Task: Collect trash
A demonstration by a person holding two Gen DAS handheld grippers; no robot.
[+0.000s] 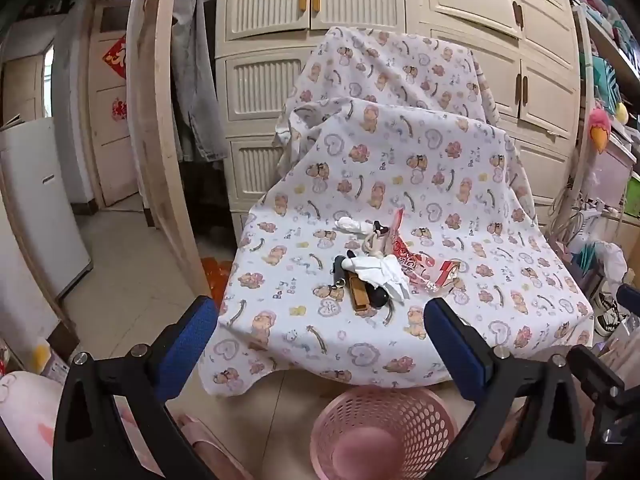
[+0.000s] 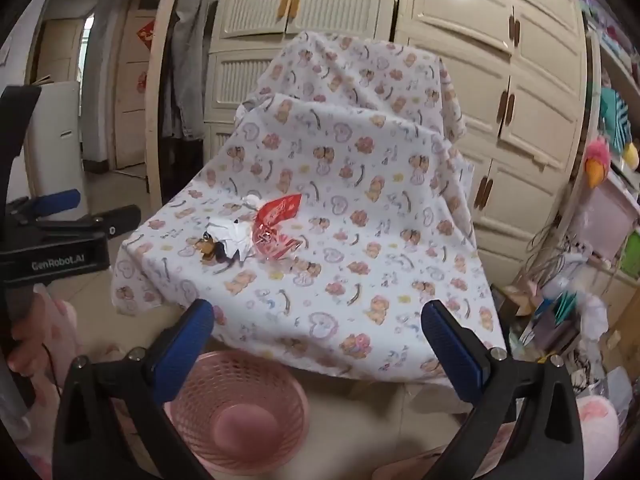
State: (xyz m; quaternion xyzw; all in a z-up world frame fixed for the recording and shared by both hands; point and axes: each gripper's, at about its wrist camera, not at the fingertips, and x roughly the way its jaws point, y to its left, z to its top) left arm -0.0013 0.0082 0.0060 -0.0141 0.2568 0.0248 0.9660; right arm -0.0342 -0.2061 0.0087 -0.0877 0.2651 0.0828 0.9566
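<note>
Blue ribbed pads are framing both views: the left hand-held gripper (image 1: 320, 316) and the right hand-held gripper (image 2: 318, 316) are each standing wide apart and holding nothing, hovering off the near edge of the desk (image 1: 360, 356), which is draped in a soft white cloth printed with bears and hearts. Directly below them, on the floor, a pink perforated plastic basket (image 1: 384, 420) is sitting with its mouth up. Beyond the fingertips, the trash is lying in a loose cluster on the cloth: a crumpled white tissue (image 1: 384, 276), a crinkly red wrapper (image 1: 404, 256) and a second small white wad (image 1: 352, 225), mixed with a dark keychain (image 1: 360, 292) that looks like no trash. In the left view the cluster is lying straight ahead, running away from the camera; in the right view the wrapper (image 2: 276, 224) is lying ahead and to the left. Judging by that, the left one seems better lined up for the tissue, while the stiff foil wrapper will likely spring and slip.
</note>
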